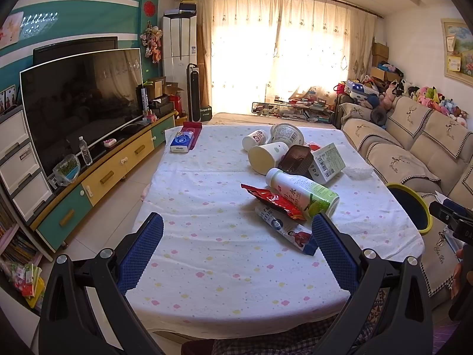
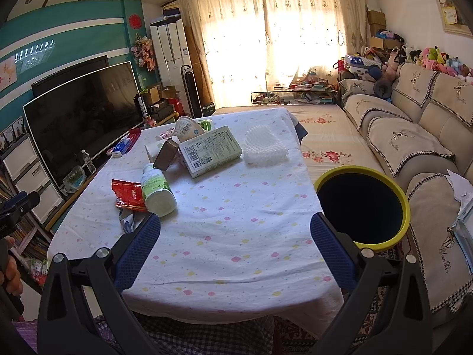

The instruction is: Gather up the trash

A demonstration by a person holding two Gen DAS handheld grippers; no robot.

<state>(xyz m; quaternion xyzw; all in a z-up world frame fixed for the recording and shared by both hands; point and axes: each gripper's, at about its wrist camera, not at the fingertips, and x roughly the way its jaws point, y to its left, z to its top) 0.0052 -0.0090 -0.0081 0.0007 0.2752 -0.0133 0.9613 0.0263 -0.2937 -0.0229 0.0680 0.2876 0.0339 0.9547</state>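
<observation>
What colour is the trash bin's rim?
Yellow rim around a dark inside; clearest in the right wrist view.

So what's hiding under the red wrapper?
Under the red wrapper lies a flat blue-and-white packet with a person printed on it. The white bottle rests beside the wrapper. The packet's middle is covered, so its writing there can't be seen.

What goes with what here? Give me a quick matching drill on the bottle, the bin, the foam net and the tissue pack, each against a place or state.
Things:
1. bottle
2. bin
3. foam net
4. tissue pack

Places or states:
A. beside the table, on the sofa side
B. far table corner on the TV side
C. lying on its side across the red wrapper
D. alone on the cloth beside the green box

Pairs: 1-C, 2-A, 3-D, 4-B
</observation>
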